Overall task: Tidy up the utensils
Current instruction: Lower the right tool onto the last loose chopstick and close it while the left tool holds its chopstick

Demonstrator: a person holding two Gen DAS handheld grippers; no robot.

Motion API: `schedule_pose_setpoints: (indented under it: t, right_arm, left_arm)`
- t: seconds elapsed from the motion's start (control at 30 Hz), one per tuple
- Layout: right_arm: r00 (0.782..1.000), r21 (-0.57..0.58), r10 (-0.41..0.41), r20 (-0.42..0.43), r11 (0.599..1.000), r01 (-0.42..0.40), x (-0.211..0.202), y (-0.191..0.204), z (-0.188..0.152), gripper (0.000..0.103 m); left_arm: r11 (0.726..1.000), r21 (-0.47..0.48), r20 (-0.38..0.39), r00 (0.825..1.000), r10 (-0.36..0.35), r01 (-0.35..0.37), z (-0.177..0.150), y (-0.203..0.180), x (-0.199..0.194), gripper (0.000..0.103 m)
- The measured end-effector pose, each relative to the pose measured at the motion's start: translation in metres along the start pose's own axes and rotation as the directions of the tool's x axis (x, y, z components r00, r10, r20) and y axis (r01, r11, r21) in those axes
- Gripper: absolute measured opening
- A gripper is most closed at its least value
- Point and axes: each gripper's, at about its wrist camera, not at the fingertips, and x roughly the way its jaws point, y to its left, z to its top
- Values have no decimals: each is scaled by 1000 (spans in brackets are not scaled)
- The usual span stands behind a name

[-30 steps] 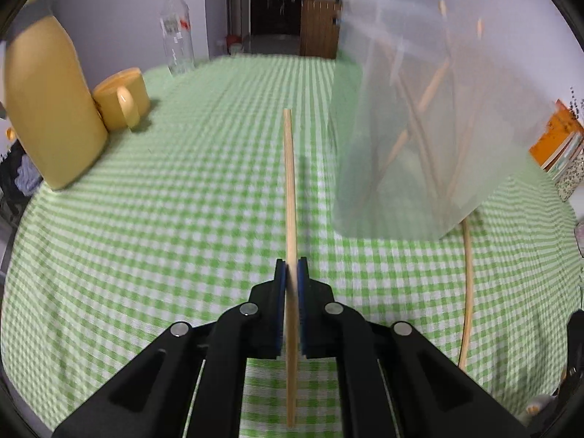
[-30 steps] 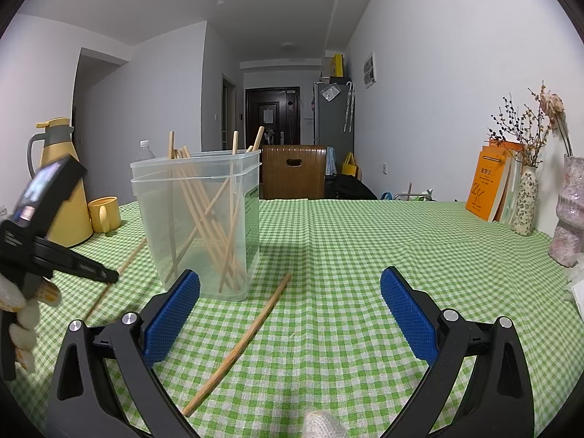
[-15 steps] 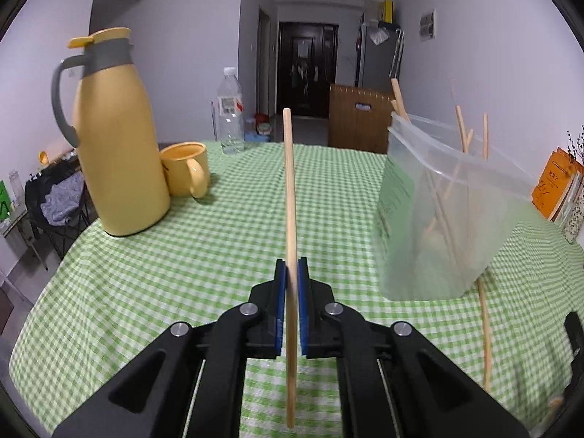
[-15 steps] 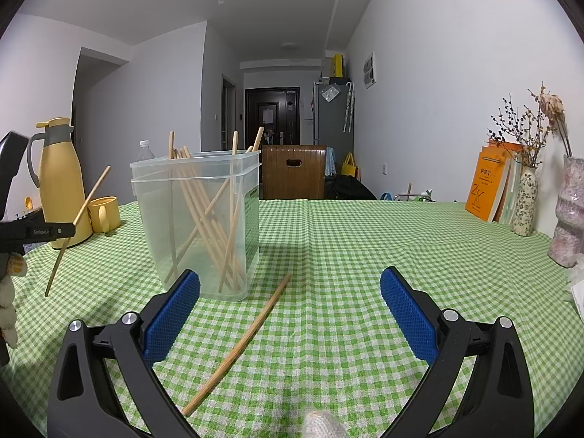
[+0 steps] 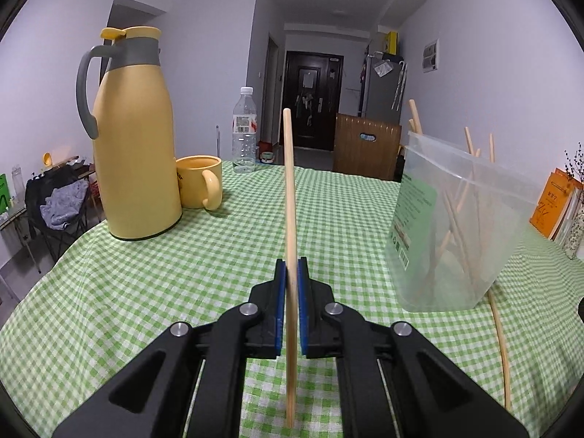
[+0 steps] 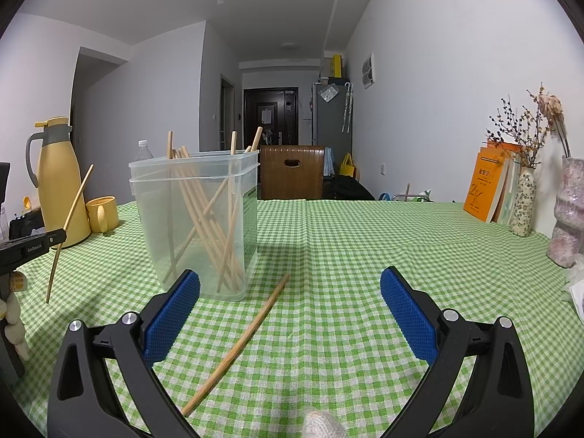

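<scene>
Ahead and left of the tool, a yellow thermos jug [image 5: 137, 153] stands on the green checked tablecloth [image 5: 182, 273], a yellow mug [image 5: 199, 180] just beside it. Farther ahead stands a clear water bottle [image 5: 244, 131]. Orange books [image 6: 485, 182] and vases of dried flowers [image 6: 523, 197] sit far right.

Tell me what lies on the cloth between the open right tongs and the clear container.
One loose chopstick lies slantwise on the checked tablecloth, between the right tongs and the clear container; the right wrist view shows it.
</scene>
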Motion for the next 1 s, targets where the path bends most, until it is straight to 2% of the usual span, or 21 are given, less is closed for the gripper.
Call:
schedule_pose_setpoints:
  t: [0.47, 0.8, 0.87, 1.0]
  right_arm:
    - [1000, 0, -3, 1, 1000, 3, 0, -2, 0, 95]
    - [1000, -4, -16, -17, 1000, 15, 3, -3, 0, 95]
    - [998, -14, -21, -62, 1000, 20, 11, -1, 0, 95]
    - [977, -19, -19, -214, 1000, 15, 35, 0, -2, 95]
  left_arm:
    - [999, 2, 66, 997, -37, 37, -9, 3, -7, 4]
    - [998, 42, 116, 992, -41, 36, -10, -5, -17, 4]
    - [998, 42, 118, 992, -42, 37, -10, -4, -17, 4]
    - [998, 46, 123, 991, -47, 41, -10, -5, -19, 4]
